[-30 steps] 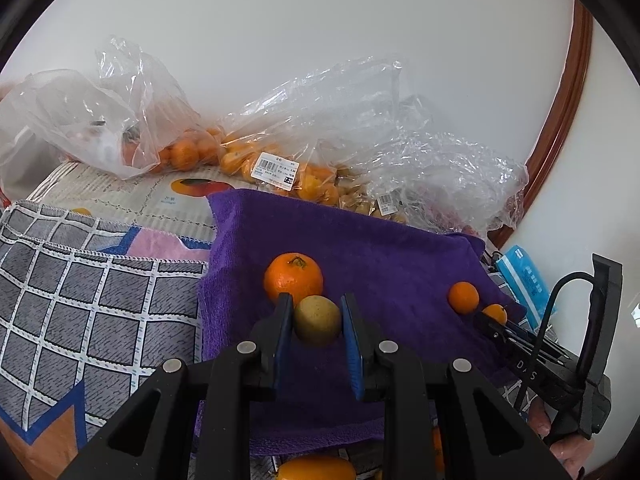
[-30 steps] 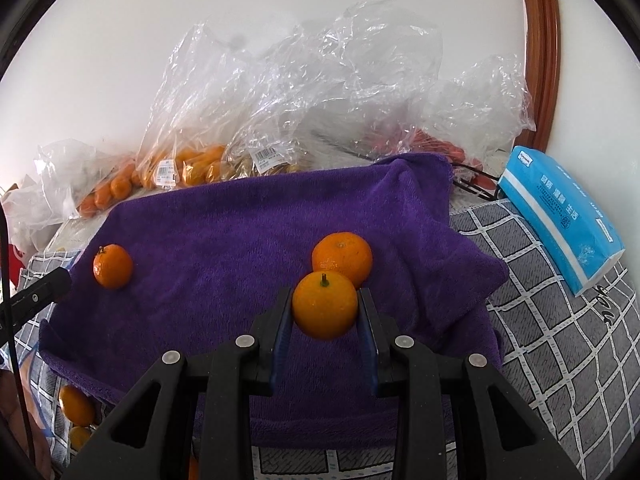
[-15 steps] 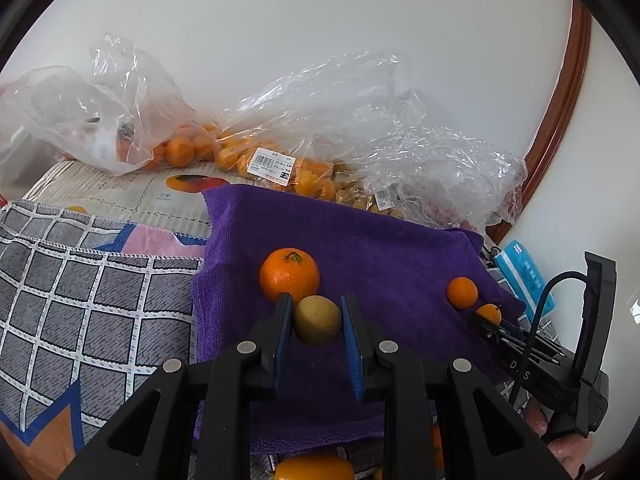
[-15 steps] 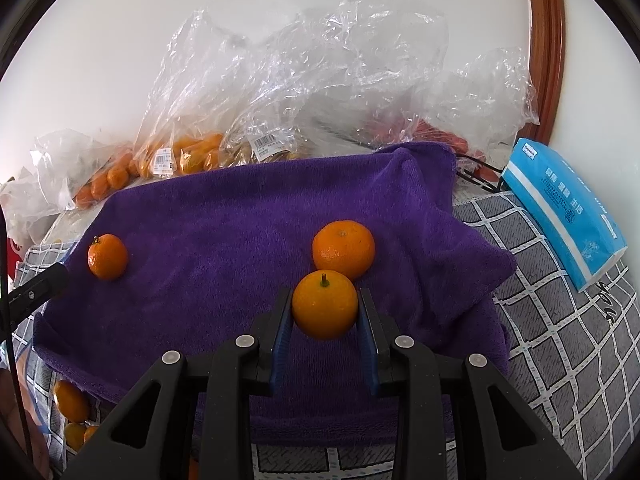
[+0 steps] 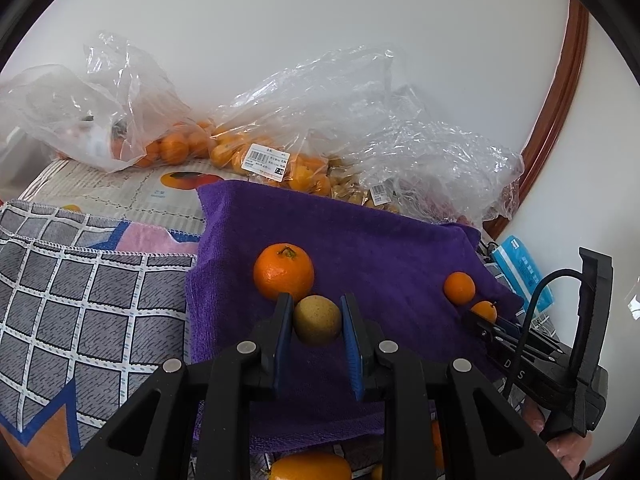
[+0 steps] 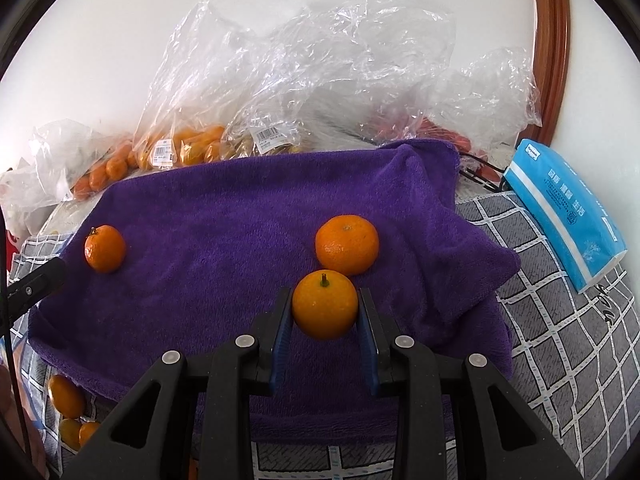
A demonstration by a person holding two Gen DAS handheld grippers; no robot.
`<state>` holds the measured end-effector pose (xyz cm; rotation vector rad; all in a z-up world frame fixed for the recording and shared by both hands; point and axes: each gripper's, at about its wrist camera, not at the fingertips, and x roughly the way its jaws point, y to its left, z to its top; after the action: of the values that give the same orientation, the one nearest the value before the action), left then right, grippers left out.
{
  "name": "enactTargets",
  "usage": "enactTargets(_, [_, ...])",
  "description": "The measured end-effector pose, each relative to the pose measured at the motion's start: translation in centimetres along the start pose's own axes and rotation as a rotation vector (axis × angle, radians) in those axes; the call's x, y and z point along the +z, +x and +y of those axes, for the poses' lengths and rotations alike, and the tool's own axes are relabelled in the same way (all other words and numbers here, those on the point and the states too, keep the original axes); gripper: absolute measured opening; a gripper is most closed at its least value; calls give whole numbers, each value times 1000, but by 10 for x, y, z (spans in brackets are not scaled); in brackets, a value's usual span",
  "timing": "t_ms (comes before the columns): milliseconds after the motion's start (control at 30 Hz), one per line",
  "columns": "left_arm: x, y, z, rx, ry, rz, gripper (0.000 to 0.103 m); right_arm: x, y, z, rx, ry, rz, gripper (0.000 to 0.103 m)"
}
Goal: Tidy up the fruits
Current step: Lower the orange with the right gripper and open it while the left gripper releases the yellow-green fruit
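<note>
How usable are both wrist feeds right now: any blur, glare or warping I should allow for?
Left wrist view: sharp, evenly lit; fisheye bends the wooden frame; yellowish fruit in the left gripper is crisp. Right wrist view: sharp too; plastic bags glint against the bright wall; orange in the right gripper is clear.

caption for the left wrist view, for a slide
Left gripper clamps a yellow-brown fruit above a purple towel, beside a loose orange.

Yellowish fruit (image 5: 317,320) clamped, orange (image 6: 324,304) clamped, above purple towel (image 6: 224,216)
</note>
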<state>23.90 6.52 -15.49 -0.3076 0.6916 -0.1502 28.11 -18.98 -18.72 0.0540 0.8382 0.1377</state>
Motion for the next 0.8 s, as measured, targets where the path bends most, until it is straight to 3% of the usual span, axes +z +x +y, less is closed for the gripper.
enactTargets(333, [2, -1, 5, -26, -36, 9, 23, 1, -4, -1, -12, -3, -23, 37])
enactTargets(567, [3, 6, 12, -89, -95, 64, 23, 2, -9, -3, -7, 11, -50, 37])
enactTargets(800, [1, 6, 11, -60, -89, 54, 23, 2, -14, -4, 9, 23, -64, 37])
